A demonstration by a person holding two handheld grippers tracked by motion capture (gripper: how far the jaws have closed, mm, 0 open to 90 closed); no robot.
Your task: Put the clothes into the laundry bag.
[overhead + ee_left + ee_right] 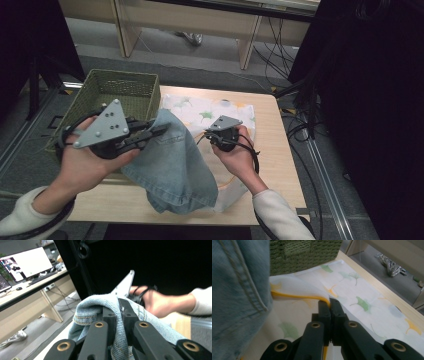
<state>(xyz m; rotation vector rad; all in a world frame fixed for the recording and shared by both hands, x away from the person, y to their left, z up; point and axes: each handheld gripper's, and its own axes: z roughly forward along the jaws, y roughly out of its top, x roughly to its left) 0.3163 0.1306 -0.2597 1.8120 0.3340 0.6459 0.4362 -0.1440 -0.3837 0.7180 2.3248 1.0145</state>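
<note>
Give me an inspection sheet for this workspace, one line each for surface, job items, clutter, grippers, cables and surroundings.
Surface: light wooden table, mostly covered by cloth.
Job's things: blue denim garment lifted and hanging over the table; white leaf-print cloth with yellow edging spread on the table, one edge raised.
Clutter: green woven basket at the table's left rear.
Grippers: left gripper shut on the denim; right gripper shut on the cloth's yellow edge.
Cables: black cables on the floor behind the table.
Surroundings: monitor on a desk; dark curtain.
</note>
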